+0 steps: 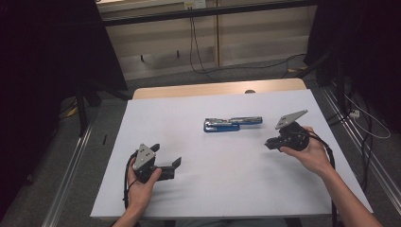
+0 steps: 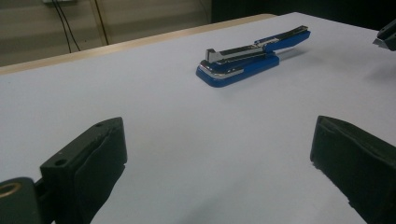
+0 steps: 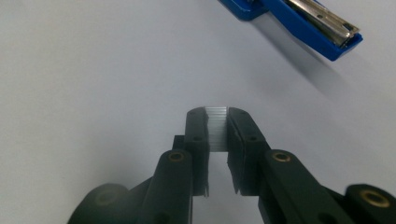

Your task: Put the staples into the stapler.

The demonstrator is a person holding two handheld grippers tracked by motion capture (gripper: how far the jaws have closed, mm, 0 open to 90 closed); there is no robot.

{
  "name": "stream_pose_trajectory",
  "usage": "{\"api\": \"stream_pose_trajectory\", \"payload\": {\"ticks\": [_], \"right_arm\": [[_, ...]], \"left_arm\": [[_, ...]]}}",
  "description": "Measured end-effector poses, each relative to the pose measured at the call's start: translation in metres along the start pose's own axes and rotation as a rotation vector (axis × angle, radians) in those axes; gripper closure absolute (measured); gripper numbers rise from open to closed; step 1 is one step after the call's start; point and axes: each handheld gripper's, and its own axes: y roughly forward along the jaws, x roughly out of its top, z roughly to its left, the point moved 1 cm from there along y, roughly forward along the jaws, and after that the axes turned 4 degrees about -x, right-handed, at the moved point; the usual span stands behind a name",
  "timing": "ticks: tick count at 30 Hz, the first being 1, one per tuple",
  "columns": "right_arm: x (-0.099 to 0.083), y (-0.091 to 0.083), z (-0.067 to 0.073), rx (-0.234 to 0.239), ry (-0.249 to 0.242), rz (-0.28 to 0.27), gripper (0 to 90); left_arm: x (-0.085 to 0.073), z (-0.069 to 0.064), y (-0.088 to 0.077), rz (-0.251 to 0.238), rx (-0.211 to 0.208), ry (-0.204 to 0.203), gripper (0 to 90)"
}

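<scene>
A blue stapler (image 1: 231, 124) lies swung open in the middle of the white table (image 1: 213, 189), its silver staple channel exposed. The left gripper view has the stapler (image 2: 247, 60) ahead and to the right. My left gripper (image 1: 166, 155) rests at the near left, open wide, with nothing between its jaws (image 2: 217, 128). My right gripper (image 1: 268, 144) is held to the right of the stapler and points toward it. It is shut (image 3: 216, 112) on a short silver strip of staples (image 3: 216, 128). The stapler's open end (image 3: 303, 18) lies just beyond, at the upper right.
The table's far edge is a wooden strip (image 1: 217, 89). Black cables (image 1: 198, 56) run over the floor behind it, and metal rails (image 1: 71, 175) flank both sides. The other gripper's tip (image 2: 387, 37) shows at the right edge of the left gripper view.
</scene>
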Motion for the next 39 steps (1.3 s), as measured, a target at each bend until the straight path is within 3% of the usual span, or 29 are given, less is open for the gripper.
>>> {"api": "stream_pose_trajectory", "payload": {"ticks": [28, 39], "right_arm": [[0.042, 0.003, 0.003, 0.018, -0.060, -0.071, 79.5], [0.052, 0.005, 0.001, 0.021, -0.053, -0.098, 79.5]], "left_arm": [[0.000, 0.000, -0.001, 0.003, -0.004, 0.006, 3.8], [0.000, 0.000, -0.001, -0.003, -0.004, 0.004, 3.8]]}}
